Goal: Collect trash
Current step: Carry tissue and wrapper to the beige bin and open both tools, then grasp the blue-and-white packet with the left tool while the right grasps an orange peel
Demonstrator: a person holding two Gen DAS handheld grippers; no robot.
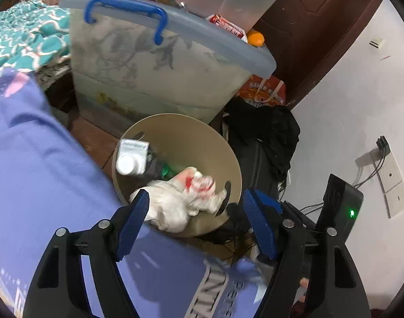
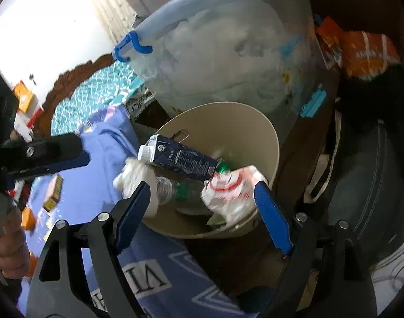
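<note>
Both the left tongs (image 1: pixel 196 209) and right tongs (image 2: pixel 202 201) are spread wide, nothing gripped. Carton (image 2: pixel 180 159), bottle (image 2: pixel 175 189) and crumpled wrappers (image 2: pixel 228 190) are seen inside the beige bin (image 2: pixel 228 122).

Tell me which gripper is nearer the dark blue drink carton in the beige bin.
Probably right. The right gripper hangs open at the bin's rim just below the carton; the left gripper, also open, views it from farther back.

both wrist cams look down, close, sharing bin (image 1: pixel 229 156) (image 2: pixel 274 143)
</note>
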